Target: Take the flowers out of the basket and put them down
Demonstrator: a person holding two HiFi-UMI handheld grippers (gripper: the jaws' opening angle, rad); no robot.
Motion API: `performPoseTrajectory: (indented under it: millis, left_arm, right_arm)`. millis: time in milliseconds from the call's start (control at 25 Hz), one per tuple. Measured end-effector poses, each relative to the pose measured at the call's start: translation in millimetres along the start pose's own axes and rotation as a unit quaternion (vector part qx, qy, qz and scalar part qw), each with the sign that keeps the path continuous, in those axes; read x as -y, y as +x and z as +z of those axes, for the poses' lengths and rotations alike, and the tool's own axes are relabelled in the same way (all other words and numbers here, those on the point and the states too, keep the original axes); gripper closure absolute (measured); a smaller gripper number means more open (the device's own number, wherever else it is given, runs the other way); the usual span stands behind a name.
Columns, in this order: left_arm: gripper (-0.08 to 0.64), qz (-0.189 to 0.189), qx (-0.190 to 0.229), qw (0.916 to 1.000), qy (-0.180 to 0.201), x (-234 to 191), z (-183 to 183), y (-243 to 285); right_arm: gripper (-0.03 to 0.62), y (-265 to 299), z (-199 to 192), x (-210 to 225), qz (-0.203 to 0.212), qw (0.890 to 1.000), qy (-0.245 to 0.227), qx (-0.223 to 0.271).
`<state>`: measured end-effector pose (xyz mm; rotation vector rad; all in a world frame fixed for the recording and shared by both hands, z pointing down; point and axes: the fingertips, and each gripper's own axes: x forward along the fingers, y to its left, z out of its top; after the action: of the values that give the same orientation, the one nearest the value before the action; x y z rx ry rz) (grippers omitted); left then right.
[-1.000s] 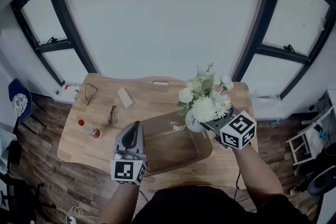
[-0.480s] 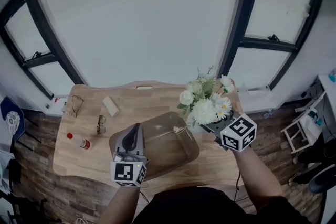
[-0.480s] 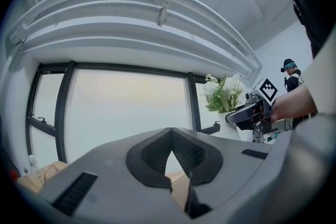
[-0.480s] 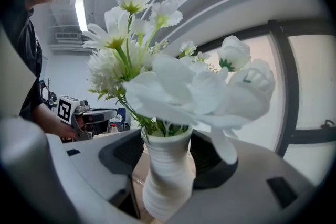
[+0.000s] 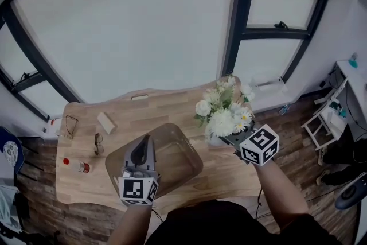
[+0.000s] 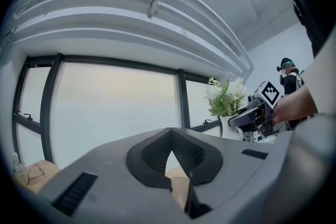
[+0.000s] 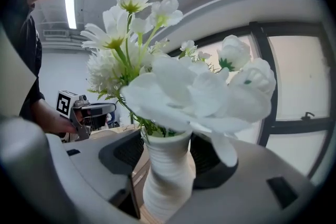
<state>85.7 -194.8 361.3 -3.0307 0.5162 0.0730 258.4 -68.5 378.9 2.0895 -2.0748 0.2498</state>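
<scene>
The white vase (image 7: 165,176) of flowers (image 5: 223,115) is gripped upright between the fingers of the right gripper (image 5: 221,137), just beside the right rim of the basket (image 5: 172,152), over the right part of the desk (image 5: 160,109). Whether its base touches the desk cannot be told. The fingers of the left gripper (image 6: 170,157) are closed together on nothing, above the basket's left side.

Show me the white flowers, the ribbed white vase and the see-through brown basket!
white flowers (image 5: 221,121), head view, big round bloom.
ribbed white vase (image 7: 167,176), right gripper view, its body.
see-through brown basket (image 5: 175,158), head view, bare floor.
</scene>
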Motion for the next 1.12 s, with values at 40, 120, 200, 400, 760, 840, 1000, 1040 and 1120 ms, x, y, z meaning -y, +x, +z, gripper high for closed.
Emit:
performPoseTrajectory:
  millis: [40, 120, 200, 400, 760, 840, 1000, 1040, 1120]
  left_arm:
    - [0.555, -0.003, -0.001, 1.0, 0.0, 4, -1, 3]
    - [0.555, -0.01, -0.003, 1.0, 0.0, 11, -2, 8]
    - [0.555, -0.014, -0.003, 0.9999, 0.001, 18, -4, 13]
    - [0.555, -0.024, -0.01, 0.9997, 0.002, 32, -9, 25]
    - [0.555, -0.022, -0.031, 0.9992, 0.01, 39, -28, 26]
    - [0.555, -0.021, -0.038, 0.999, 0.009, 40, -34, 24]
    - [0.555, -0.022, -0.051, 0.9984, 0.015, 44, -45, 21]
    - [0.555, -0.021, -0.052, 0.9983, 0.015, 45, -47, 21]
    - [0.555, -0.02, -0.054, 0.9982, 0.015, 46, -49, 22]
  right_arm:
    - [0.298, -3, -4, 3, -0.005, 1.0, 0.0, -0.003]
    - [0.298, -9, -13, 8, -0.013, 1.0, -0.001, -0.009]
    - [0.298, -14, -21, 13, -0.019, 1.0, -0.001, -0.012]
    - [0.298, -25, -40, 27, -0.036, 0.999, -0.001, -0.018]
    - [0.298, -28, -79, 31, -0.051, 0.999, 0.004, -0.018]
    - [0.298, -27, -90, 30, -0.049, 0.998, 0.011, -0.024]
    - [0.298, -24, -112, 28, -0.046, 0.998, 0.03, -0.033]
    - [0.298, -24, -117, 28, -0.045, 0.998, 0.032, -0.036]
    - [0.298, -24, -127, 29, -0.046, 0.998, 0.034, -0.042]
